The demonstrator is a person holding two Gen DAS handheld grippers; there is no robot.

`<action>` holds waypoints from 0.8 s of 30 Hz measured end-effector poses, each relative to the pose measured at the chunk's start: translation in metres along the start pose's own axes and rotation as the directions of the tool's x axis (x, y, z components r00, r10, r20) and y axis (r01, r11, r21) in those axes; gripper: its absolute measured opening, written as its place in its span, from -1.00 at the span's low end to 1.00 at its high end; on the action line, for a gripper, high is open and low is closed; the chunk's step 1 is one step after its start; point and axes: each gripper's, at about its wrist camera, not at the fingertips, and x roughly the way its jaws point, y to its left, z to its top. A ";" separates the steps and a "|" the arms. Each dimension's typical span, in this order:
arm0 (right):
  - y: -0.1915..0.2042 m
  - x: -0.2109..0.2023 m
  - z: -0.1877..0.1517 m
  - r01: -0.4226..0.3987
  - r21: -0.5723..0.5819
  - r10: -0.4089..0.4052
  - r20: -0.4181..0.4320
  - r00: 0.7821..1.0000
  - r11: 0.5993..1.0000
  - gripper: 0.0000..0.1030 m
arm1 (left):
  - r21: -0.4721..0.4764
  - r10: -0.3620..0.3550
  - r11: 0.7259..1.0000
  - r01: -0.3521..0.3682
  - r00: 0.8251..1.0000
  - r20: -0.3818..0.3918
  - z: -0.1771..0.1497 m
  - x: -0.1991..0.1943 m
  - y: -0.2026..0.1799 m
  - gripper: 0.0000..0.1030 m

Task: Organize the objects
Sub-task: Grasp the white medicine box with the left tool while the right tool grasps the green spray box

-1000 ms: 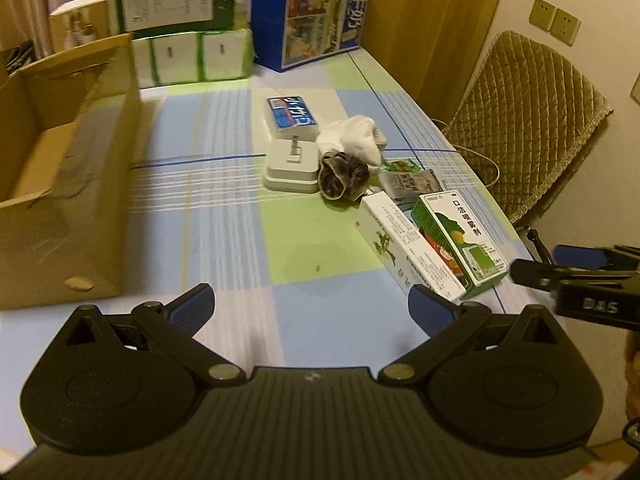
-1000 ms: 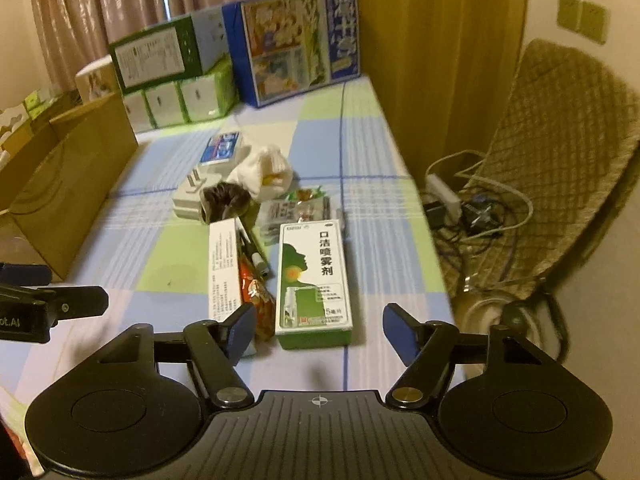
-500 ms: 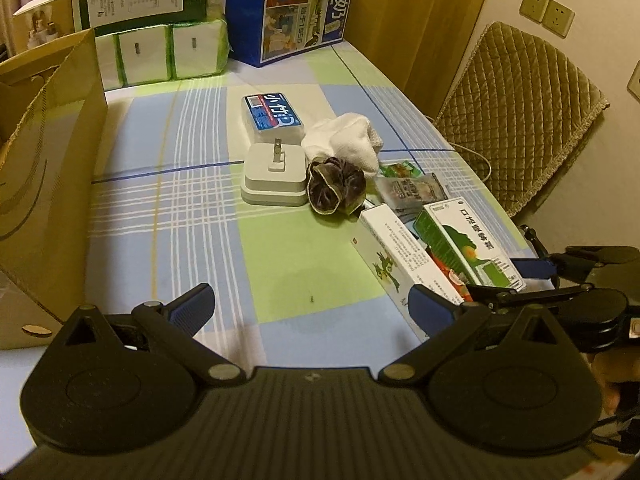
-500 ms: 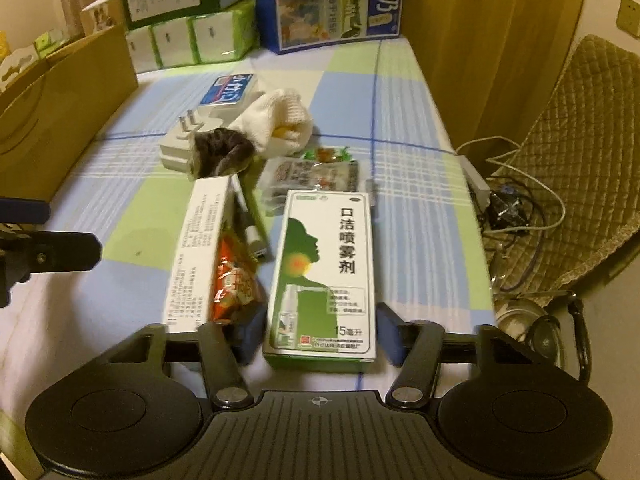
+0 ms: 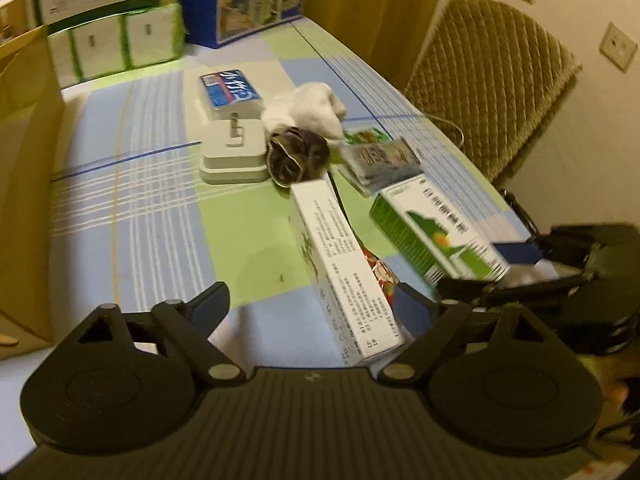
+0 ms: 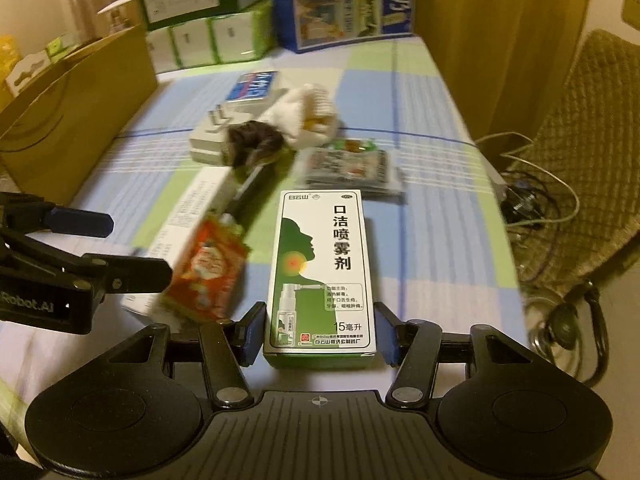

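Green spray box [image 6: 320, 272] near desk's right edge, near end between right gripper [image 6: 320, 336] pads, jaws closing in, contact unclear. Left gripper [image 5: 316, 304] released, straddling white carton [image 5: 340, 268]. Step: grasping. Next: clamp, lift toward cardboard box [image 6: 76, 108] at left edge.

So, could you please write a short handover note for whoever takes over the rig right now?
Right gripper: open, its fingers on either side of the near end of the green-and-white throat spray box; whether they touch it is unclear.
Left gripper: open, holding nothing, over the near end of the long white box.
On the checked tablecloth: red sachet, white plug adapter, dark scrunchie, white cloth, blue-labelled pack, clear snack packets.
Cardboard box stands open at the left.
Done: nothing visibly sorted. Left: everything.
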 end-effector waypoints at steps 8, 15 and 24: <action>-0.005 -0.003 -0.004 0.029 0.006 -0.029 0.005 1.000 1.000 0.03 | 0.061 0.048 0.997 -0.048 0.999 -0.004 0.005 0.011 0.007 0.34; -0.005 0.010 0.006 0.025 0.020 -0.025 0.008 1.000 1.000 0.13 | 0.150 0.027 0.988 -0.024 1.000 -0.014 0.014 0.025 0.002 -0.34; -0.005 0.026 0.016 0.065 0.006 -0.065 -0.007 0.998 0.998 0.03 | 0.208 0.011 0.978 -0.003 0.999 -0.038 0.017 0.030 0.003 -0.58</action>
